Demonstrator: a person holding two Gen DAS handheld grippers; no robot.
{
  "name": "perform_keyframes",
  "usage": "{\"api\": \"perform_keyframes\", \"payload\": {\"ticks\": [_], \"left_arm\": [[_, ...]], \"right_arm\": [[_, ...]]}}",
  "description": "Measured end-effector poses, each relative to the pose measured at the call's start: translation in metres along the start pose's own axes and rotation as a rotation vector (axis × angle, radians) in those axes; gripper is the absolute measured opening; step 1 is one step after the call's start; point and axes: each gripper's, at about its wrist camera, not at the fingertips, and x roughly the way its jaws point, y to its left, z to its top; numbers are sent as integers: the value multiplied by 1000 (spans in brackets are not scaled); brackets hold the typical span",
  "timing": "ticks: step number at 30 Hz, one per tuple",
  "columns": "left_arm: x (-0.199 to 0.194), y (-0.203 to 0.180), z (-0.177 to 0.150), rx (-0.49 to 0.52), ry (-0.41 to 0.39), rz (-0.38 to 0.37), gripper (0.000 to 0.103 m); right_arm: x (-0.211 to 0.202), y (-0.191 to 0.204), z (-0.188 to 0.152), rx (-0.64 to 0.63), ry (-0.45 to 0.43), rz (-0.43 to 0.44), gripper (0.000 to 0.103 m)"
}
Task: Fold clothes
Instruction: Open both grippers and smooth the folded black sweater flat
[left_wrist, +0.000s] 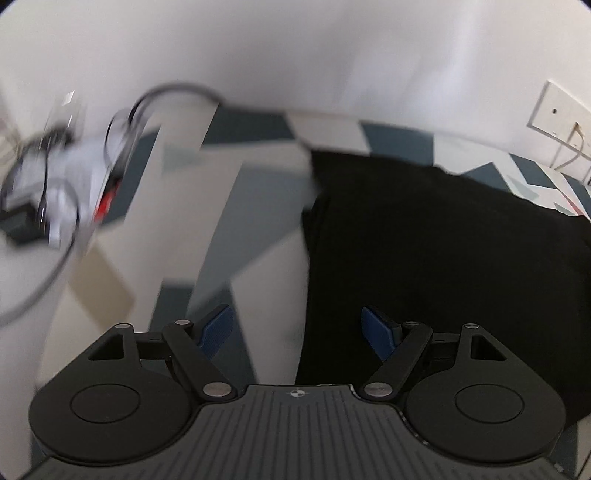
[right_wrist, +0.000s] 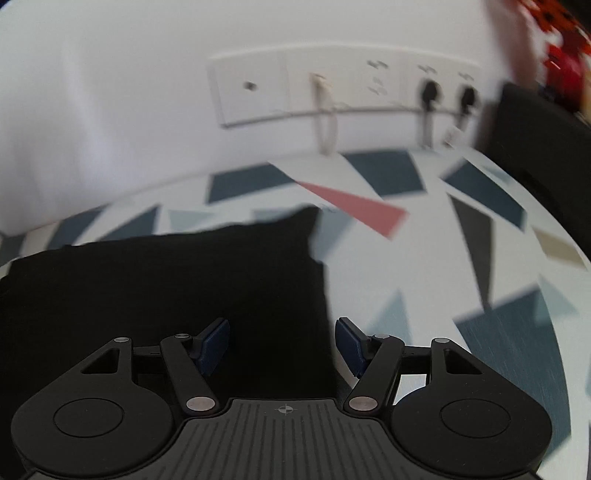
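A black folded garment (left_wrist: 424, 240) lies flat on a table with a white cloth printed with blue, grey and pink triangles (left_wrist: 258, 206). My left gripper (left_wrist: 297, 328) is open and empty, above the garment's left edge. In the right wrist view the same black garment (right_wrist: 166, 288) fills the lower left. My right gripper (right_wrist: 282, 343) is open and empty, over the garment's right edge, with one blue pad (right_wrist: 214, 343) above the cloth and the other (right_wrist: 349, 343) above the table.
A blurred grey device with cables (left_wrist: 70, 173) lies at the table's far left. A white wall with a socket panel (right_wrist: 332, 85), plugs and cords stands behind the table. A black object (right_wrist: 535, 147) stands at the far right.
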Motion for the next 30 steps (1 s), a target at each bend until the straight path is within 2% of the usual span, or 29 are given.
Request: {"api": "perform_keyframes", "payload": {"ticks": [3, 7, 9, 10, 12, 15, 16, 18, 26, 27, 28, 29, 30], "left_arm": [[-7, 9, -12, -60, 14, -18, 78], [-13, 9, -20, -62, 12, -34, 76], [-14, 5, -21, -19, 26, -54, 51], [-14, 3, -21, 0, 33, -68, 46], [-17, -1, -21, 23, 48, -76, 29], [-21, -3, -26, 47, 64, -82, 21], [-22, -3, -28, 55, 69, -84, 21], [-27, -3, -35, 73, 80, -100, 20], [-57, 9, -78, 66, 155, -202, 20], [-61, 11, -83, 50, 163, -211, 26], [-64, 11, -85, 53, 166, -211, 31], [-67, 12, -88, 57, 168, -211, 48], [-69, 11, -88, 68, 160, -207, 70]], "right_arm": [[-10, -7, -10, 59, 3, -18, 61], [-24, -8, -28, 77, 57, -17, 61], [-30, -9, -35, 123, 89, -2, 62], [-33, -8, -37, 129, 96, -3, 62], [-35, -5, -39, 115, 102, -14, 59], [-39, 3, -46, 13, 74, -14, 31], [-41, 2, -47, 5, 67, -4, 21], [-48, 0, -53, 3, 58, -3, 19], [-78, -16, -80, 18, 85, -19, 19], [-83, -19, -83, 29, 95, -18, 21], [-86, -24, -86, 58, 99, -10, 28], [-89, -29, -87, 89, 103, -2, 34], [-92, -34, -89, 120, 107, 7, 55]]}}
